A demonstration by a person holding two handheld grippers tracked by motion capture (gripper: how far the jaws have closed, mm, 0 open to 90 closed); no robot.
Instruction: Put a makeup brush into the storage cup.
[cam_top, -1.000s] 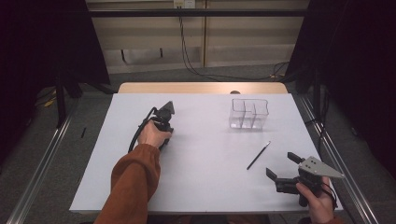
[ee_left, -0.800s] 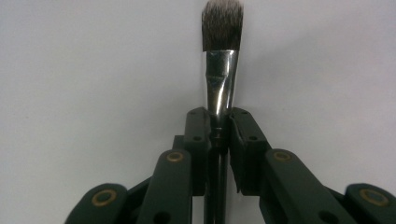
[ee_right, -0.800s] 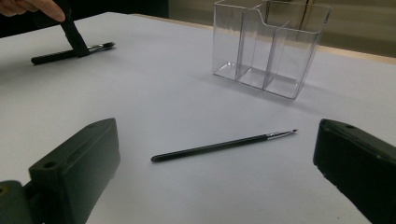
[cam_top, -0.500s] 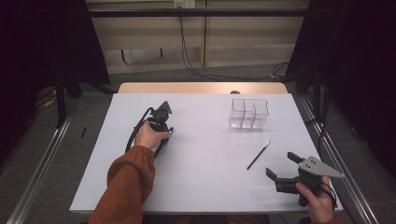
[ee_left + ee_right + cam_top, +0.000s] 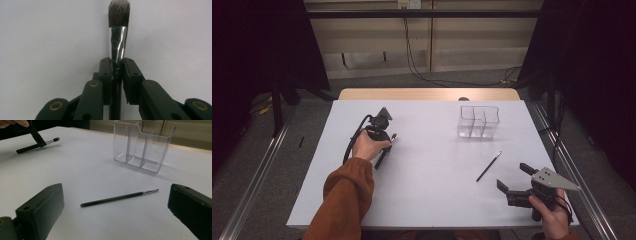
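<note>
Left gripper (image 5: 117, 67) fingers pinching flat brush (image 5: 118, 37); right gripper (image 5: 115, 207) fingers spread, thin brush (image 5: 120, 197) between.

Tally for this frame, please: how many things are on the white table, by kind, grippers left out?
Makeup brushes: 2, a thick brush clamped in the left gripper and a thin brush lying loose on the table.
Clear organizers: 1, the three-compartment organizer, with nothing in it.
Total: 3
</note>
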